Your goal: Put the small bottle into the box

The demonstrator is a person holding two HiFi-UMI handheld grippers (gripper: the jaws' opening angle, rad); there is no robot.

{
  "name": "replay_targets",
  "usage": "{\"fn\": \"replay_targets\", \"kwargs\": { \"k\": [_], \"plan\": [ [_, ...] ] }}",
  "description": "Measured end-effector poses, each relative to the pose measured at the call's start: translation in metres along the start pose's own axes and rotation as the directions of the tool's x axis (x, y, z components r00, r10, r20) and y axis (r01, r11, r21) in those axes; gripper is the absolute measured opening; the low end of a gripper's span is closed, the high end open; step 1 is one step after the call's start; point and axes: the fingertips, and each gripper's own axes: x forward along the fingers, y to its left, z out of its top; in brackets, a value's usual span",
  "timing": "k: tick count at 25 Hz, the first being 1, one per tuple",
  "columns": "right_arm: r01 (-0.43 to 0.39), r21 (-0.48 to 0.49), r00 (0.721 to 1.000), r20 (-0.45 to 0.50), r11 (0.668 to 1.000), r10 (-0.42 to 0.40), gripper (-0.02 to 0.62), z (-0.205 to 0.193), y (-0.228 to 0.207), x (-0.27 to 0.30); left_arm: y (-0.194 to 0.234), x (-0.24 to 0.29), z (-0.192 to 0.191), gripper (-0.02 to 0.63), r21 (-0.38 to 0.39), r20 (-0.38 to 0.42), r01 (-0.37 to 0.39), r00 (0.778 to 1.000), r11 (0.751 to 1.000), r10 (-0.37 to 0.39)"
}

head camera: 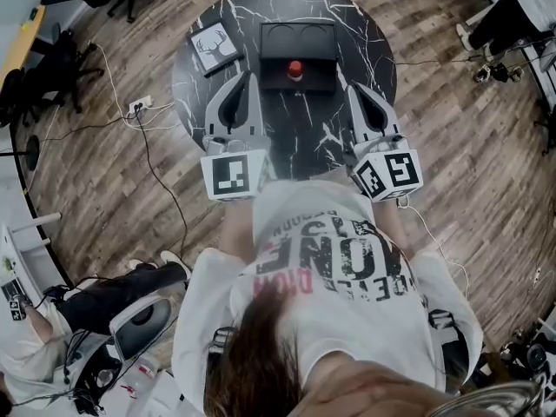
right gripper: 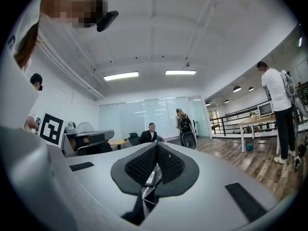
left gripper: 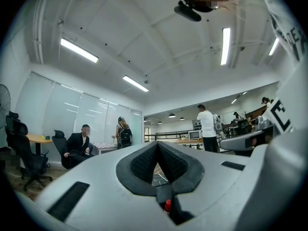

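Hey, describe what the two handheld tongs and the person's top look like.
Both the left tongs and right tongs have pale grey shells with black ribbed pads. Each carries a white cube printed with black square markers. The person wears a white T-shirt with dark and red lettering.

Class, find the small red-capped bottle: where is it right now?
In the head view the small bottle sits at the middle of the black box on the far side of the round table, right of the deer picture.
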Motion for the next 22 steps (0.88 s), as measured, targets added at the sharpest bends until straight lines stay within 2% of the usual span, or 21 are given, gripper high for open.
{"fn": "replay_targets", "kwargs": {
  "k": [4, 22],
  "plan": [
    [0.002, -0.002, 1.000, 0.001, 1.000, -0.002, 0.002, 0.002, 0.004, -0.001, 0.006, -0.010, -0.005, 0.003, 0.026, -0.034, -0.004, 0.999, 1.000, 0.005],
    [-0.007, 0.001, 1.000, -0.005, 1.000, 0.007, 0.002, -0.004, 0.016, -0.027, -0.019, -0.049, -0.031, 0.003, 0.001, -0.071, 0.021, 0.997, 1.000, -0.021]
  ]
}}
